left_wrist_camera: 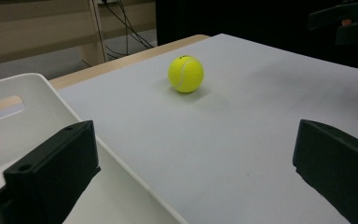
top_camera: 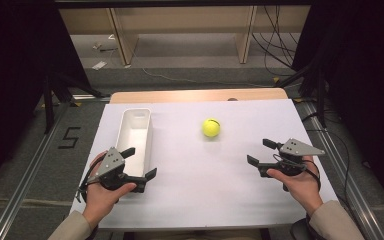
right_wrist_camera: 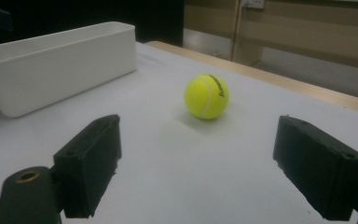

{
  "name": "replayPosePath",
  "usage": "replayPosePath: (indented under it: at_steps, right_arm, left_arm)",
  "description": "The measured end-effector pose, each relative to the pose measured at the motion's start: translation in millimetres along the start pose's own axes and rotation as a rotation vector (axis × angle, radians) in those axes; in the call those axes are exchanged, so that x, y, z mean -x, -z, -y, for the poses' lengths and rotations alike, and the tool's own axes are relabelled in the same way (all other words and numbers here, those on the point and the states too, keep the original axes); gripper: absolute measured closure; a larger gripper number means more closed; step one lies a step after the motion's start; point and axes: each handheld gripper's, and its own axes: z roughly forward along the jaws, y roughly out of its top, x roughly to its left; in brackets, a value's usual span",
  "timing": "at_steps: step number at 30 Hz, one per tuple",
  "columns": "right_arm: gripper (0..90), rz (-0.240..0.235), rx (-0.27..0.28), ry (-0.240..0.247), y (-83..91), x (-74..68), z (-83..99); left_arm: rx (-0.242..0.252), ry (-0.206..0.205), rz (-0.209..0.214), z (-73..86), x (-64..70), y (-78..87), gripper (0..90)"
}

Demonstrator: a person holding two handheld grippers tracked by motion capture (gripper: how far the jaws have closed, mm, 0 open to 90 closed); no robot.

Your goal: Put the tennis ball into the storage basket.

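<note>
Item: one bright yellow-green felt tennis ball [top_camera: 211, 127], round, fuzzy-surfaced, with a pale curved seam and a short line of dark printed lettering on its side, the lettering too blurred to read. Location: resting on the white sheet-covered table top [top_camera: 220, 170], toward the far middle, well apart from both grippers and from the long white rectangular plastic bin [top_camera: 135, 140] that stands along the table's left side; a soft shadow lies under the ball. Bin: open-topped, smooth-walled, with a slot handle cut in its far end wall. Left gripper [top_camera: 142, 162], black two-jaw tool with a grey three-cornered plate, held in the person's left hand at the near end of the bin, one jaw over the bin's inside, the other over the table; jaws spread wide, gripping nothing. Right gripper [top_camera: 260, 151], same make, held in the right hand at the near right of the table, jaws spread wide, gripping nothing, facing the ball.
</note>
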Motion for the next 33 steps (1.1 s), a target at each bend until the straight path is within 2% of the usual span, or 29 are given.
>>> replayPosePath:
  at_steps: [17, 33]
  right_arm:
    - [16.0, -0.013, -0.014, 0.013, -7.4, -3.0, -0.9]
    - [15.8, 0.0, -0.022, 0.018, -18.0, -2.4, -3.7]
  left_arm:
    - [0.005, -0.002, -0.001, -0.2, 1.1, 1.8, 0.0]
    - [0.004, -0.001, -0.007, 0.2, 1.4, 3.1, 0.0]
